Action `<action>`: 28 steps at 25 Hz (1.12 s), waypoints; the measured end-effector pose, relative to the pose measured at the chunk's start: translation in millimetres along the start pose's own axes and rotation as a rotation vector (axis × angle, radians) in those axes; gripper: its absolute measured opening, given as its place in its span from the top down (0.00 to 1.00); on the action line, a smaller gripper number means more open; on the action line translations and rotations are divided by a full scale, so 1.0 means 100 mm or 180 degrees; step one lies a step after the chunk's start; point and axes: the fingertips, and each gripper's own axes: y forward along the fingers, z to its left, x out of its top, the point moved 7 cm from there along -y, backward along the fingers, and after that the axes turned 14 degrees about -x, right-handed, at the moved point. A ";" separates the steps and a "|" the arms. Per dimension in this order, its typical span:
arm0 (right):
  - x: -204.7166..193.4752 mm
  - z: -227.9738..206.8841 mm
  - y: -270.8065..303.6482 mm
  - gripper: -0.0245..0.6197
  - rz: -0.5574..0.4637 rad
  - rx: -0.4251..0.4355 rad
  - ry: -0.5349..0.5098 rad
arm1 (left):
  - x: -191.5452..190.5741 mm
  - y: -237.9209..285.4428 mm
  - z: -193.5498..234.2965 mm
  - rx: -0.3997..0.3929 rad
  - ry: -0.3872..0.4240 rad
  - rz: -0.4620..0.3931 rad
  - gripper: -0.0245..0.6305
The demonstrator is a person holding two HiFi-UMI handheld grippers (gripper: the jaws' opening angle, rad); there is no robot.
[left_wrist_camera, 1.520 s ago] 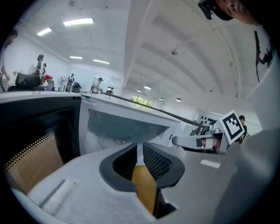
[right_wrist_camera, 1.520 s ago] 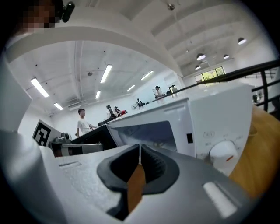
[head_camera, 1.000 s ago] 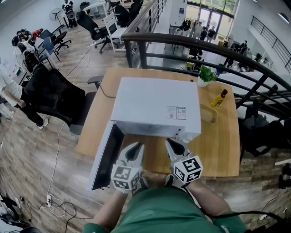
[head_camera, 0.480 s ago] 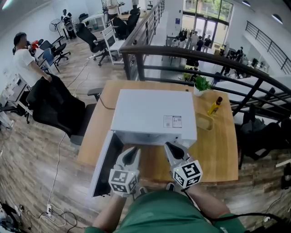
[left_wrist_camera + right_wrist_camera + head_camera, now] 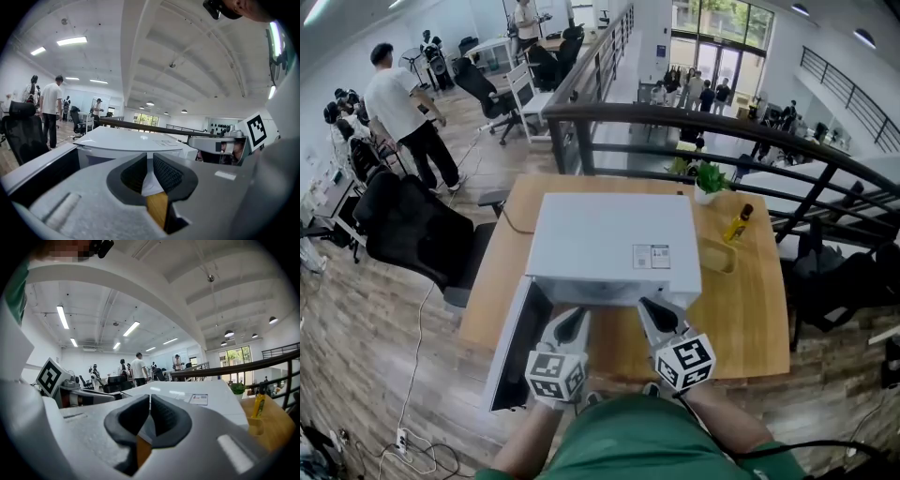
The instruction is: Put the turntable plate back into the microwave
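Turntable plate isn't in any view, so can't give its dir from my jaws. Microwave (image 5: pixel 614 248) just ahead, door (image 5: pixel 514 342) open at left. My left gripper (image 5: pixel 571 321) & right gripper (image 5: pixel 652 309) are both closed, empty.

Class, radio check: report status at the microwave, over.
Both shut, empty: left gripper, right gripper. No turntable plate in view. The microwave door stands open.

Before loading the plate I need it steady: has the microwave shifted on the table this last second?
No: the microwave sits as near the table edges as before.
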 end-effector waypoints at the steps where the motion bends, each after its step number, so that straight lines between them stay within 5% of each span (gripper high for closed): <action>1: 0.00 0.00 0.00 0.94 0.0010 -0.0003 0.0001 | 0.00 0.00 0.00 0.0007 -0.0017 0.0001 0.89; 28: -0.04 0.03 -0.04 0.95 0.0024 0.0122 0.0037 | -0.06 0.01 -0.06 0.0008 -0.0039 0.0061 0.89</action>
